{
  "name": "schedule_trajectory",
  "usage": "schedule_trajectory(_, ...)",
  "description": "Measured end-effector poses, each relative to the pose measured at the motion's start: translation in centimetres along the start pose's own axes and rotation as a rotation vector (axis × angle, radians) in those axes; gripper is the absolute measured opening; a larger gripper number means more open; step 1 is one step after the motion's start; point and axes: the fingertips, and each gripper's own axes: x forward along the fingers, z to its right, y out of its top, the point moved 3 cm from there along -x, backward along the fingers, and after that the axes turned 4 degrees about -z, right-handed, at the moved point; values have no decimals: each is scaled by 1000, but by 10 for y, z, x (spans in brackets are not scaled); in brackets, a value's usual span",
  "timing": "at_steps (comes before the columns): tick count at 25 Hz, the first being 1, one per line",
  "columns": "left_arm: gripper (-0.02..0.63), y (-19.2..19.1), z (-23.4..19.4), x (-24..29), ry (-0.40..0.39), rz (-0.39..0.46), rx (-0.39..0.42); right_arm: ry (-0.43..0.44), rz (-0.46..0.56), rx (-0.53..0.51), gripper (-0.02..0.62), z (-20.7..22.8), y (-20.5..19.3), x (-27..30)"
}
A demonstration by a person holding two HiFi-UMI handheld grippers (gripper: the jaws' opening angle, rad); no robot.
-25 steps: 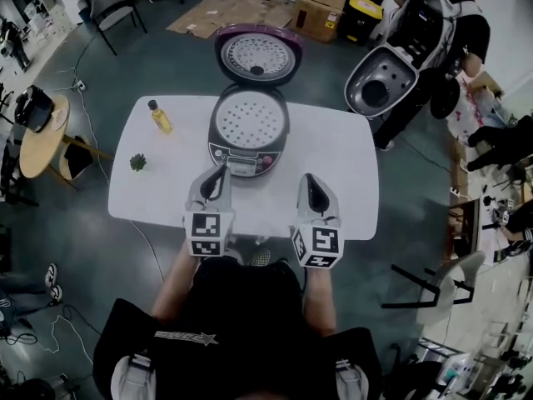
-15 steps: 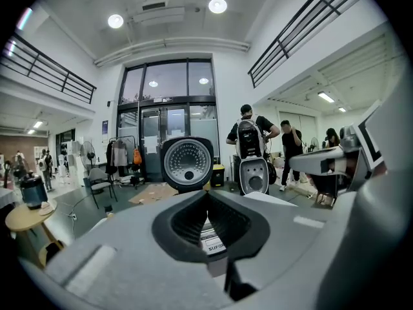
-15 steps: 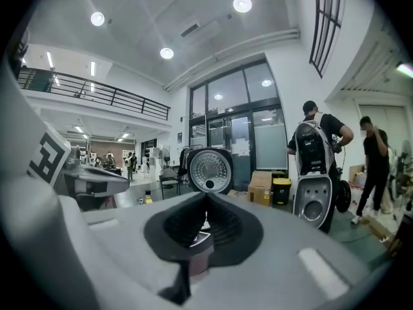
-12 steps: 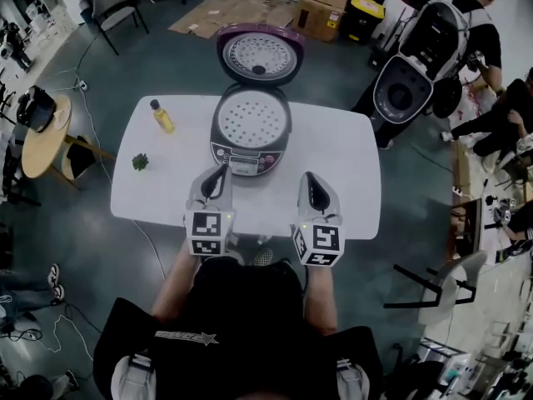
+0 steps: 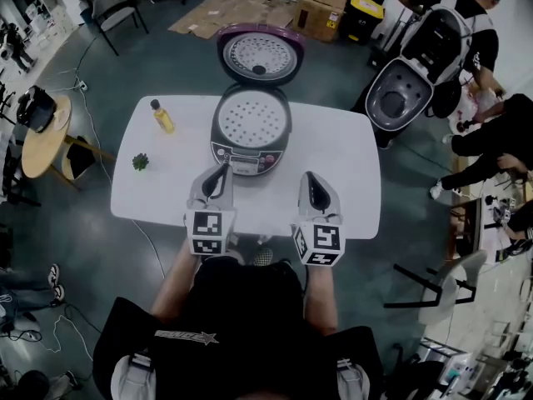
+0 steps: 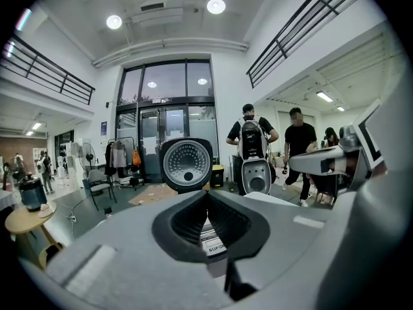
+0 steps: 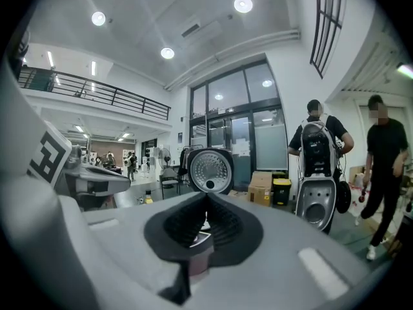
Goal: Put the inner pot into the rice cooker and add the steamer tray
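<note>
Rice cooker [image 5: 250, 136] stands on the white table [image 5: 350, 165] ahead of both pairs of jaws in the head view, with its lid [image 5: 260, 54] raised and the perforated steamer tray [image 5: 251, 117] seated in its mouth. The left gripper [image 5: 222, 171] points at the cooker's front panel from just short of it. The right gripper [image 5: 307, 178] lies level with it, off the cooker's right side. In the left gripper view the jaws press together with nothing between them, and the lid rises beyond their tips. In the right gripper view the jaws also meet, empty, with the lid beyond them.
</note>
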Motion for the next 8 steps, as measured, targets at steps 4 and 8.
schedule_trajectory(4,9,1,1,-2,-2,0,1,2,1,0,6,-1,1,-1)
schedule_trajectory(8,9,1,0,-3,-2,-1,2,1,2,-1,6,-2,1,-2)
